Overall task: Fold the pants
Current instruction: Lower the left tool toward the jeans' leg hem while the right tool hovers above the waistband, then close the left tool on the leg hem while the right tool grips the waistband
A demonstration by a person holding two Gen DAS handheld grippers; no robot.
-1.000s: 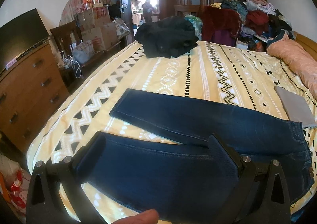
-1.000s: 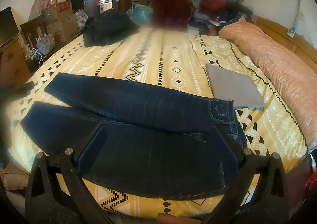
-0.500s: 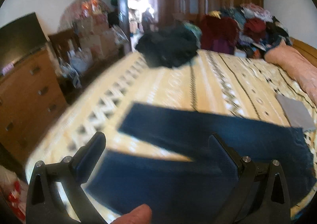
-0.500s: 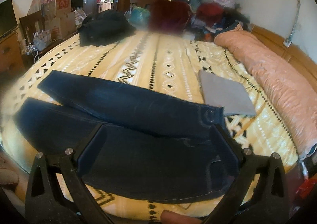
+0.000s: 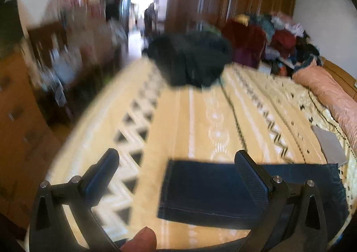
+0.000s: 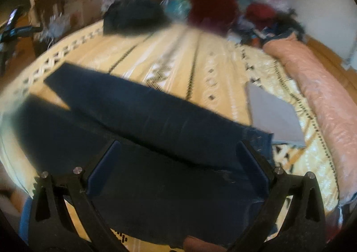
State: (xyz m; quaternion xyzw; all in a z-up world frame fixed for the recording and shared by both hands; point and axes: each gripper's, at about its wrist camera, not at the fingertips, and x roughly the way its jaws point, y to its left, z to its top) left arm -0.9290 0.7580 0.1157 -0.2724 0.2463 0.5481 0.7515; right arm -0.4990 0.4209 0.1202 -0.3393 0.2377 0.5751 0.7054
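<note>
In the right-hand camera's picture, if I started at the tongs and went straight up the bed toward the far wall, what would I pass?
Tongs → jeans → bare yellow bedspread → dark red garment in the clothes pile.

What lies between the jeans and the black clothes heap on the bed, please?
Only bare patterned bedspread separates the jeans from the black heap, clearest in the left wrist view.

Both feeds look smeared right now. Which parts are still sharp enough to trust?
Left wrist view: the claw is crisp, the jeans hem readable, the dresser side and dark clothes heap streaked. Right wrist view: the claw is sharp, the jeans and bedspread soft, fisheye bending the edges.
</note>
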